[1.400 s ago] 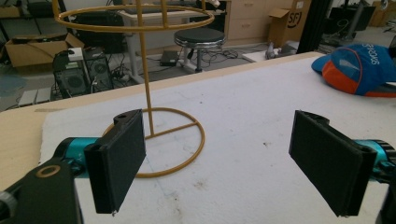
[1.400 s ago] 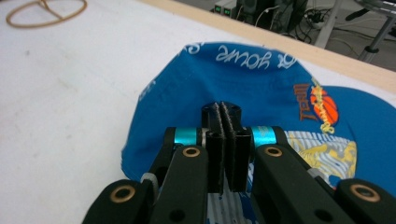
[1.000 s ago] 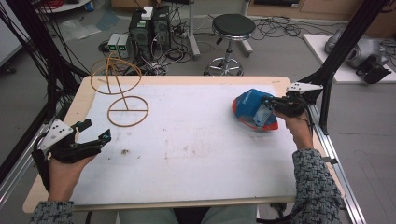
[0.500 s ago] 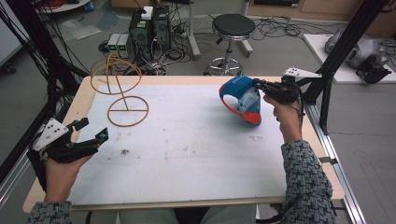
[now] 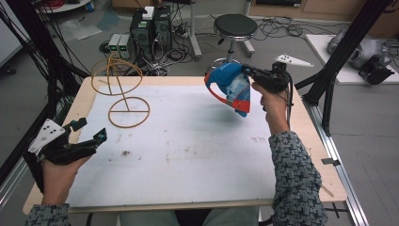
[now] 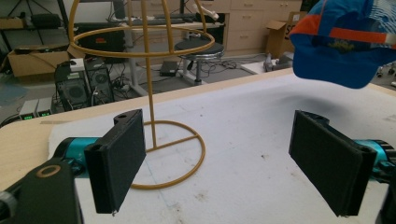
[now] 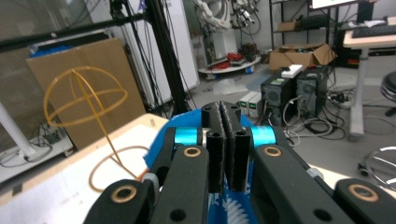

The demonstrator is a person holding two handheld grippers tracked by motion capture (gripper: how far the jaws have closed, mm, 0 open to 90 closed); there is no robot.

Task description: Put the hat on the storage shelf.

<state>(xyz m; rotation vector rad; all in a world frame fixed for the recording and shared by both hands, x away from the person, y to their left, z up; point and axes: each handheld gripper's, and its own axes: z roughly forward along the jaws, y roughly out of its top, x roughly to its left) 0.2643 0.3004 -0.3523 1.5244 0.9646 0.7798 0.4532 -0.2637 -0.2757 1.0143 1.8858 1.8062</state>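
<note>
A blue cap (image 5: 228,87) with a red-edged brim hangs in the air above the table's far right. My right gripper (image 5: 245,70) is shut on the cap's fabric (image 7: 156,144); in the right gripper view (image 7: 226,140) its jaws are pressed together. The yellow wire hat stand (image 5: 129,111) rises at the far left, with a dome of hoops on a thin pole (image 7: 86,96). My left gripper (image 5: 90,130) is held open near the front left edge, with nothing between its pads. In the left gripper view (image 6: 219,168) it faces the stand (image 6: 150,93), with the cap (image 6: 341,42) at upper right.
The table (image 5: 188,141) has a white mat with a few dark specks. Beyond its far edge, on the floor, stand computer towers (image 5: 151,26) and a black stool (image 5: 235,26). Black frame posts (image 5: 346,52) rise at the right side.
The right gripper has lifted the cap off the table's right side and carried it up and to the left. The left gripper has barely moved.
</note>
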